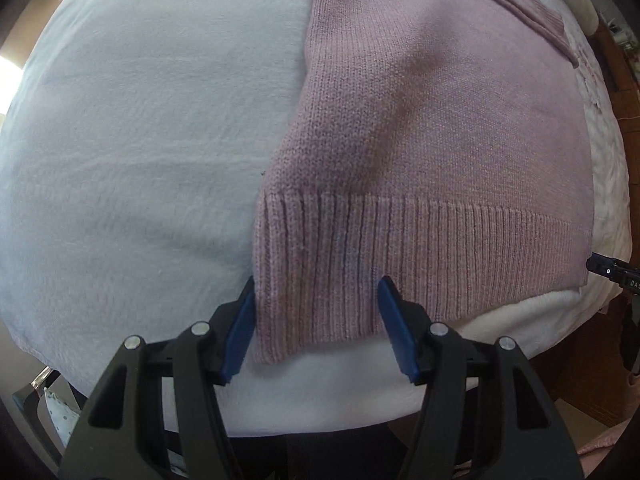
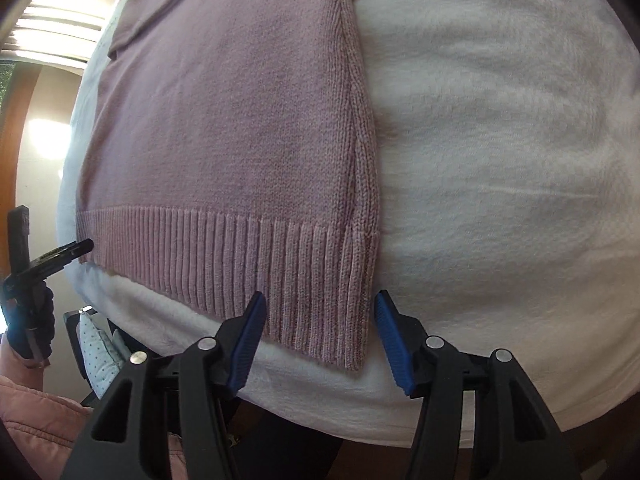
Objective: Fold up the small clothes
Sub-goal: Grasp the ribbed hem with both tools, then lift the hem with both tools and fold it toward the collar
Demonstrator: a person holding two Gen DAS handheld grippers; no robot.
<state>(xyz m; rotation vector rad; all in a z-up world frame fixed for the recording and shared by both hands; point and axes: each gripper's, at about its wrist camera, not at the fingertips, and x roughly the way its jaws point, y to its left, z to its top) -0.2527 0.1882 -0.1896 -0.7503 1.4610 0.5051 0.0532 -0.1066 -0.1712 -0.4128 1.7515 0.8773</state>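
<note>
A pink knitted sweater [image 1: 420, 120] lies flat on a white fleece blanket [image 1: 140, 140], its ribbed hem toward me. My left gripper [image 1: 318, 292] stands open, its blue pads on either side of the hem's left corner, which lies between them. In the right wrist view the same sweater [image 2: 224, 120] fills the left half. My right gripper [image 2: 318, 306] is open too, with the hem's right corner lying between its pads. A sleeve [image 1: 520, 4] lies folded across the sweater's upper part. Each gripper shows at the other view's edge: the right one [image 1: 612, 270] and the left one [image 2: 60, 258].
The blanket [image 2: 500, 160] covers a rounded surface whose near edge drops off just below the hem. A person's gloved hand [image 2: 30, 324] and pink sleeve [image 2: 36, 408] are at lower left. A dotted cloth [image 2: 98, 344] hangs below the edge. Bright windows [image 2: 52, 24] are at far left.
</note>
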